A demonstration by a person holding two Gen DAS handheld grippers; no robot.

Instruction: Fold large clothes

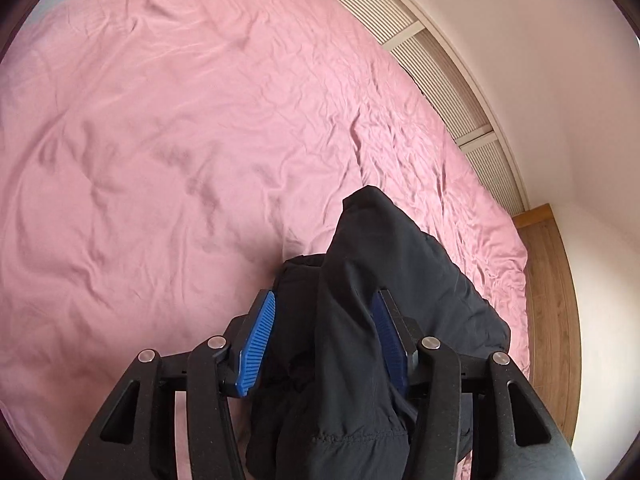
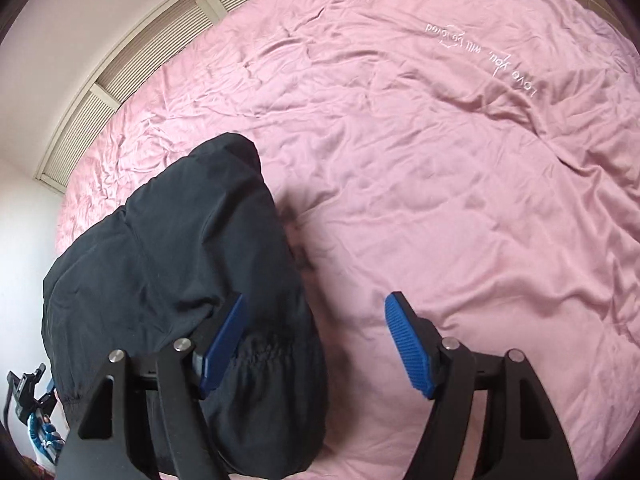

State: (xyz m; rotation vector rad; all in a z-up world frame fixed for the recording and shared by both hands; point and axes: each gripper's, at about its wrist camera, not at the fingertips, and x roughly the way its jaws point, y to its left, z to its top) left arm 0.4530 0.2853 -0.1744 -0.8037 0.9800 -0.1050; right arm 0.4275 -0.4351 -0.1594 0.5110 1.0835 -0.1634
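A dark navy garment [image 1: 384, 280] lies bunched on a pink bed cover [image 1: 160, 140]. In the left wrist view its cloth runs up between my left gripper's [image 1: 324, 312] blue pads, which stand apart; the right pad is partly hidden by cloth. In the right wrist view the same garment [image 2: 180, 260] is a rounded heap at the left. My right gripper [image 2: 316, 316] is open; its left finger [image 2: 224, 340] rests against the heap, its right finger [image 2: 404, 340] is over bare cover.
The pink cover [image 2: 440, 200] has white stitched lettering [image 2: 480, 52] at its far side. A slatted beige headboard [image 1: 440, 72] and white wall border the bed. A wooden bed frame edge [image 1: 548, 280] runs at the right.
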